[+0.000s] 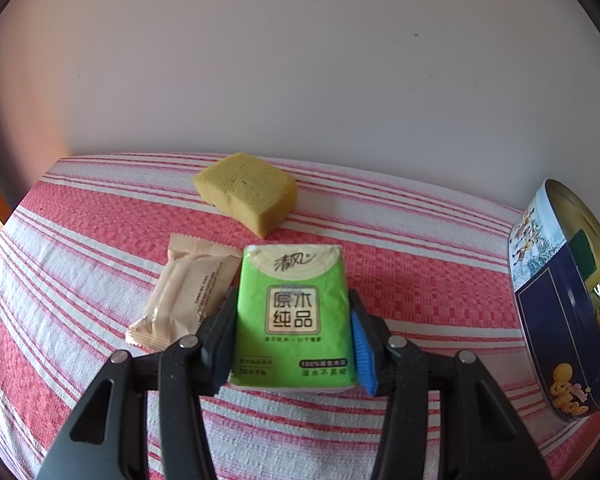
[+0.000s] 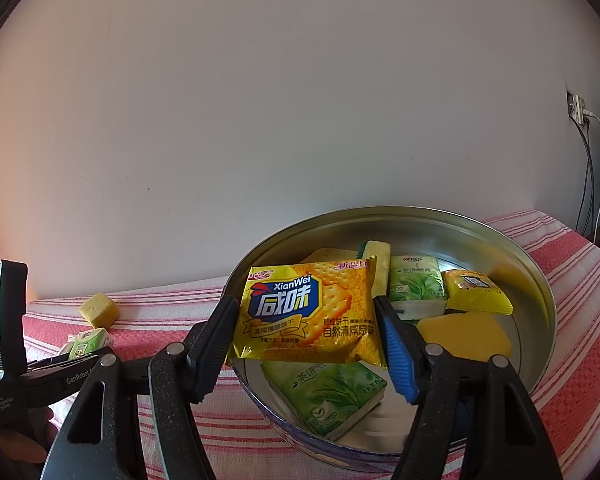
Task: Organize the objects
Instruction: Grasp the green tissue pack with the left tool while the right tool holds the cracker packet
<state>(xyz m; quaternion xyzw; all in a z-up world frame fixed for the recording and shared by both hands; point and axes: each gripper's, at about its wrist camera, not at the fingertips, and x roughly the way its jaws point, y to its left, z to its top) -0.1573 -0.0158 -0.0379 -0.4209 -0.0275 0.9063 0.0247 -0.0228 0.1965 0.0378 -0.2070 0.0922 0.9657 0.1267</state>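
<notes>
- Left gripper [image 1: 294, 344]: jaws closed on the two long sides of a green tissue pack [image 1: 294, 316], printed face up, low over the striped cloth [image 1: 420, 280]; whether the pack touches the cloth I cannot tell.
- Beige snack wrapper [image 1: 188, 292]: lying flat on the cloth, just beside the green tissue pack on its left side as the left wrist view shows it, seemingly touching it.
- Yellow sponge block [image 1: 248, 192]: on the cloth beyond the pack and wrapper, near the wall, apart from both.
- Round tin [image 1: 556, 320]: at the right edge of the left wrist view, dark blue side with a winter scene and biscuit pictures; well apart from the left gripper.
- Right gripper [image 2: 308, 336]: jaws clamped on a yellow cracker packet [image 2: 308, 312], held over the near part of the open tin, clear of the things below.
- Tin contents, seen from the right wrist:
  - a green tea-leaf tissue pack [image 2: 328, 396] lying near the front wall, under the held packet;
  - a second tea-leaf tissue pack [image 2: 416, 284] further back;
  - a small yellow packet [image 2: 476, 292] right of it, resting on an orange-yellow sponge [image 2: 464, 336];
  - a green-backed scouring sponge [image 2: 376, 256] behind the held packet, mostly hidden.
- Desk: covered by the red and white striped cloth, set against a plain white wall [image 2: 260, 120].
</notes>
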